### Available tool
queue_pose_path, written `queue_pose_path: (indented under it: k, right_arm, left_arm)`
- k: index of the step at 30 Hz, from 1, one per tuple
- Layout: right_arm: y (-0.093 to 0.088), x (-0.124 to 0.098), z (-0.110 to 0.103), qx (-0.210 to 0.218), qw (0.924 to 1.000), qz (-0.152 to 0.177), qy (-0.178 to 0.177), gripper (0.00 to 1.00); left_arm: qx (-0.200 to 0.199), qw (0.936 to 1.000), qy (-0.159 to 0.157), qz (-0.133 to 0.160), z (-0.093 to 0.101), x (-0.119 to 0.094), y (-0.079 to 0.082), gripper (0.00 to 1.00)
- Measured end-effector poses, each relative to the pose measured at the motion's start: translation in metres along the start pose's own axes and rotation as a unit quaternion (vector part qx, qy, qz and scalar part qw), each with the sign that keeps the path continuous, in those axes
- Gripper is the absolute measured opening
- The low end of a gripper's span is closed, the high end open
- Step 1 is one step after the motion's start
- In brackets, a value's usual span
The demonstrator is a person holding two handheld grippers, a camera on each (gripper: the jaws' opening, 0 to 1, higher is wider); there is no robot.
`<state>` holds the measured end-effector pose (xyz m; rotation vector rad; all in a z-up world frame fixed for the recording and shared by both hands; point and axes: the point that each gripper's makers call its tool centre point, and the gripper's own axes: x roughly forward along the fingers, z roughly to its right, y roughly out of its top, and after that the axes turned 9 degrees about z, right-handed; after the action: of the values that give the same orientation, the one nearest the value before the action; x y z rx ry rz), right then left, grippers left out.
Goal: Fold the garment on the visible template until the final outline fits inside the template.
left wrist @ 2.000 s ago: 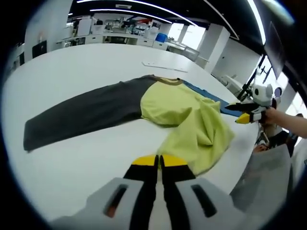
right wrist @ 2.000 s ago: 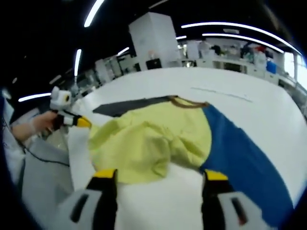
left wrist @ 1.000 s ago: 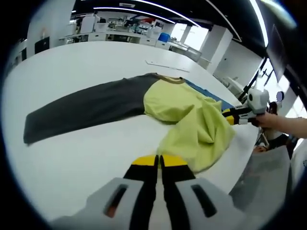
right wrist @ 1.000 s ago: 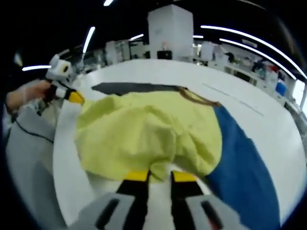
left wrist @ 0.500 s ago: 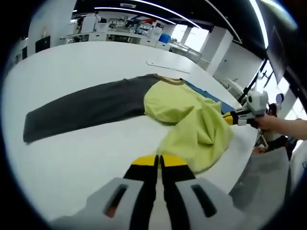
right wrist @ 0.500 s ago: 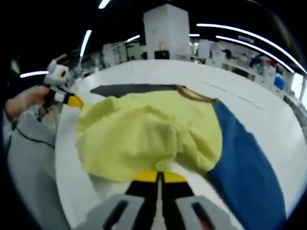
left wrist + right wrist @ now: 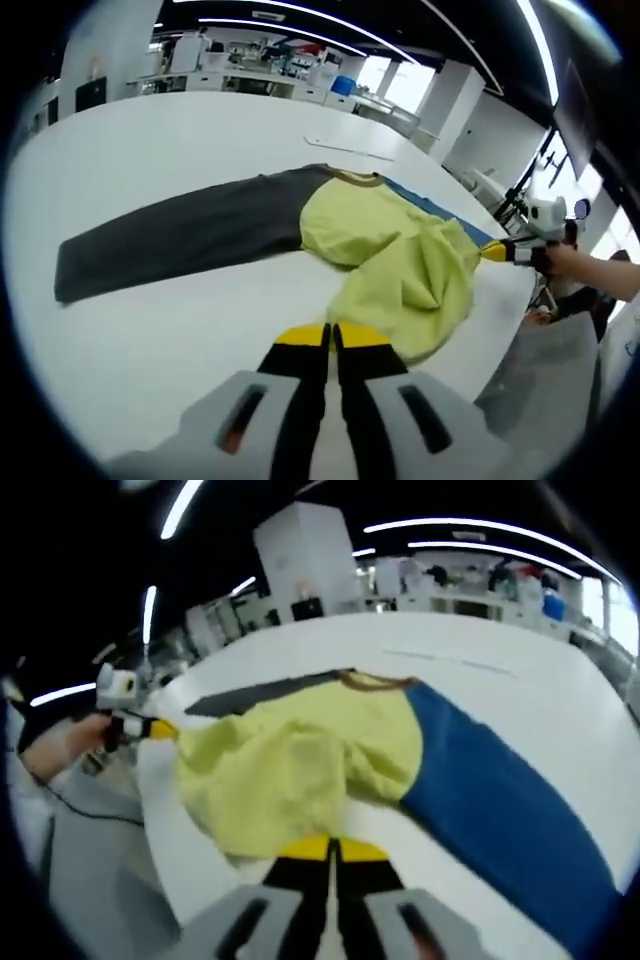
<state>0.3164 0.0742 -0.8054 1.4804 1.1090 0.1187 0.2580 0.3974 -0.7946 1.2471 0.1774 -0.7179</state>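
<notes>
Now that the right gripper (image 7: 334, 851) has closed from its earlier spread, jaws pinching the garment (image 7: 300, 765) hem on the white table (image 7: 150, 160), folding can start; left gripper (image 7: 331, 337) jaws pressed together, empty, beside the cloth.

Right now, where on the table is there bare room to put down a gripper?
The table is bare beyond the grey sleeve, up to the far edge, and also on the near side between that sleeve and the left gripper. It is crowded at the bunched yellow body, by the table edge, where the right gripper sits.
</notes>
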Motion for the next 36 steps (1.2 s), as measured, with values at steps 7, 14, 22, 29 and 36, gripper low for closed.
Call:
queue_pose_path:
  k: [7, 14, 22, 29, 36]
  right_arm:
    - [-0.007, -0.037, 0.003, 0.058, 0.9982, 0.014, -0.012, 0.00]
    - [-0.024, -0.064, 0.005, 0.085, 0.9961, 0.011, -0.023, 0.00]
    - [-0.040, -0.090, -0.002, 0.107, 0.9937, 0.010, -0.034, 0.00]
    - [-0.061, -0.105, -0.013, 0.112, 0.9928, -0.006, -0.040, 0.00]
    - [-0.071, -0.111, -0.020, 0.128, 0.9909, -0.008, -0.042, 0.00]
  left_arm:
    - [0.005, 0.9999, -0.009, -0.003, 0.009, -0.006, 0.002, 0.00]
    - [0.011, 0.9995, -0.018, -0.023, 0.018, -0.013, -0.008, 0.00]
    - [0.016, 0.9974, -0.019, -0.067, 0.027, -0.026, -0.030, 0.00]
    - [0.032, 0.9934, -0.021, -0.108, 0.036, -0.037, -0.048, 0.00]
    - [0.029, 0.9901, -0.016, -0.137, 0.039, -0.047, -0.061, 0.00]
